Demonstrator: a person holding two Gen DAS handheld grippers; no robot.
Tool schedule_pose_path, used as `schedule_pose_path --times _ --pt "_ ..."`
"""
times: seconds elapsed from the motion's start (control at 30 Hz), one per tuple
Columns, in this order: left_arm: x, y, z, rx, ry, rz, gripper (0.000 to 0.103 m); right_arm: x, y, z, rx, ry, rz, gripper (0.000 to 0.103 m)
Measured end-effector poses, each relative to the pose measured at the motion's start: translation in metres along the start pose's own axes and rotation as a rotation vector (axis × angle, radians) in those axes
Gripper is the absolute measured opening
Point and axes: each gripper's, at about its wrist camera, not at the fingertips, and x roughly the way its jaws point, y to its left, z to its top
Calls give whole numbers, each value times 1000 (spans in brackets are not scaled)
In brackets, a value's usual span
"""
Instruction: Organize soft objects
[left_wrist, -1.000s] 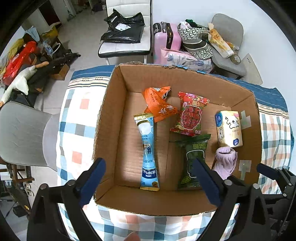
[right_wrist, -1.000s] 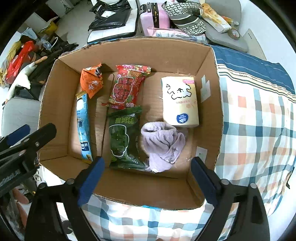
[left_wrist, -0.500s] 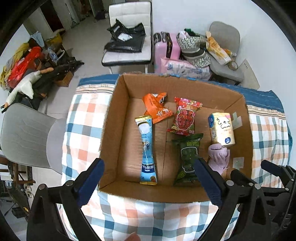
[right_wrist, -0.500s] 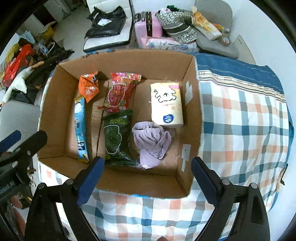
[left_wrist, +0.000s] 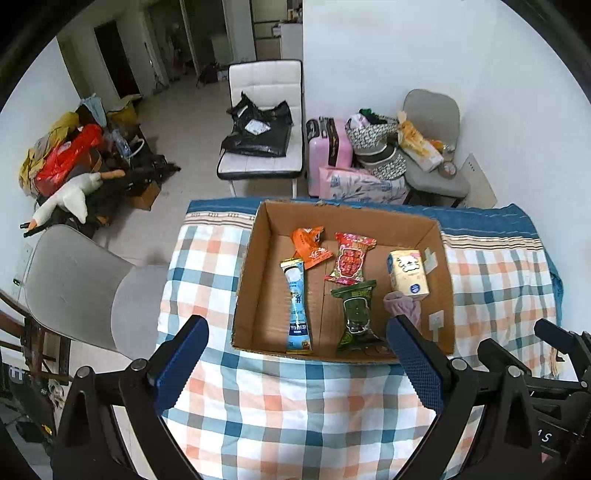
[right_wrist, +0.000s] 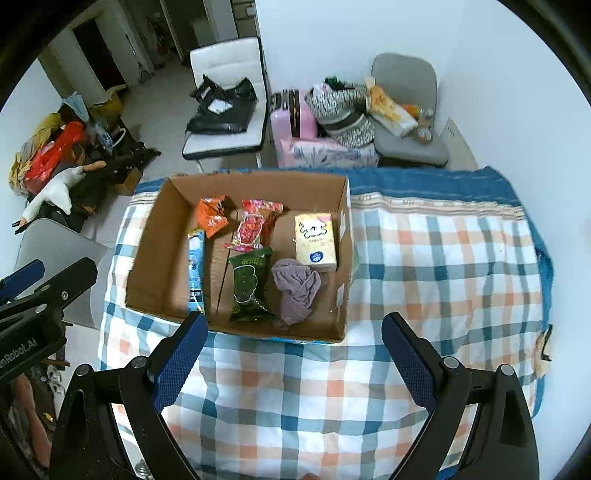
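An open cardboard box (left_wrist: 255, 295) sits on a counter covered by a checked cloth (left_wrist: 295, 406). Inside the box, six items lie on the floor panel. An orange snack packet (left_wrist: 308, 246) is at the far left, touching the top end of a long blue sachet (left_wrist: 297, 304) that runs toward the near wall. A red snack packet (left_wrist: 351, 258) lies near the centre, with a green snack packet (left_wrist: 356, 314) just nearer, its top edge touching the red one. A yellow tissue pack (left_wrist: 408, 271) rests near the right wall, and a crumpled purple cloth (right_wrist: 297, 290) lies against its near edge, beside the green packet. The left claw (left_wrist: 297, 365) hangs above the cloth on the near side of the box, fingers spread wide apart and holding nothing. The right claw (right_wrist: 291, 363) hangs above the cloth off the box's near right corner, fingers likewise spread and empty. Beyond the counter stand a white chair (left_wrist: 264, 122) carrying black bags, a pink suitcase (left_wrist: 327, 149), and a grey chair (left_wrist: 432, 147) piled with bags.
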Motion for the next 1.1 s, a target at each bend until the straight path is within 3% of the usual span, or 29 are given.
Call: schedule_pose_path --times 0.2,0.53,1.1 --pt "-39 5 -5 -4 -60 4 100 -52 1 -11 -7 -83 -8 97" --pt "-76 4 -21 -7 -100 -11 100 -94 -1 -24 -2 -127 -1 97" --pt "-95 -3 -33 1 -108 -10 100 -114 -5 -28 2 -150 -6 97"
